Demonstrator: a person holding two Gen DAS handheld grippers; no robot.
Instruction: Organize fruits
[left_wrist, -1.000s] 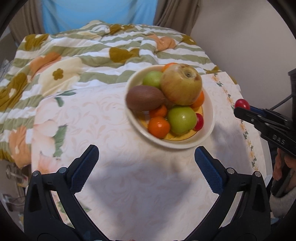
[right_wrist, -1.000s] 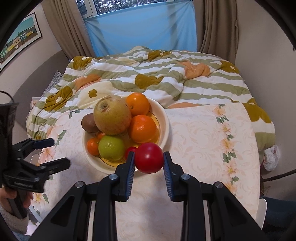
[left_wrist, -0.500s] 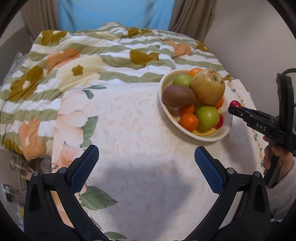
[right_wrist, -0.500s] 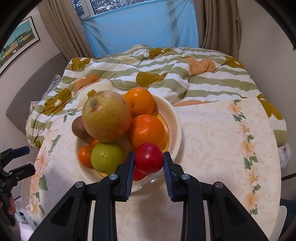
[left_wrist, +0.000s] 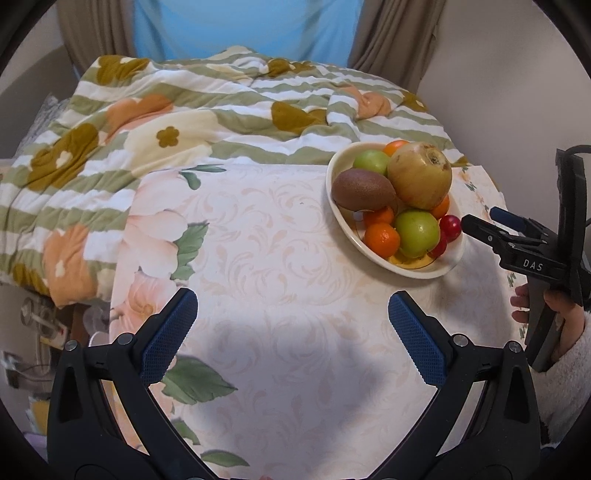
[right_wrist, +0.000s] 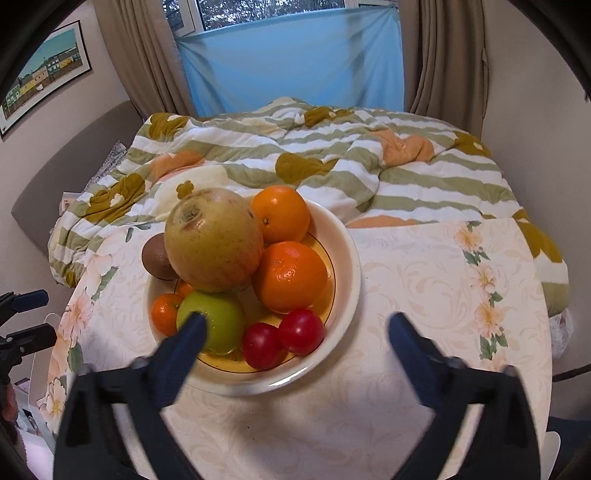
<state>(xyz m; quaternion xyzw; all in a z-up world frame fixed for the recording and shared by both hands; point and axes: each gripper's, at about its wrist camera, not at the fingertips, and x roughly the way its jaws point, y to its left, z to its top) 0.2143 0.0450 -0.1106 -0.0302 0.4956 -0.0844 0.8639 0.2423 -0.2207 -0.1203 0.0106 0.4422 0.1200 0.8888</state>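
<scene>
Resting in the bowl (right_wrist: 347, 295), the red fruit (right_wrist: 301, 331) is freed; right gripper (right_wrist: 295, 336) jaws just opened wide, left gripper (left_wrist: 291, 317) jaws spread empty.

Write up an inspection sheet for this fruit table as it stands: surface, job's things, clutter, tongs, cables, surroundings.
Surface: table under a pale floral cloth, its bare part free of loose fruit.
Job's things: cream bowl holding a large yellow-brown fruit, two oranges, a green apple, a kiwi, small tangerines and two red fruits near the front rim.
Clutter: nothing seen on the table.
Tongs: right tongs have just been opening and stand wide and blurred, nothing between them; left tongs open over bare cloth.
Cables: a dark cable on the right unit.
Surroundings: striped flowered quilt, blue window cover, curtains, framed picture.
</scene>
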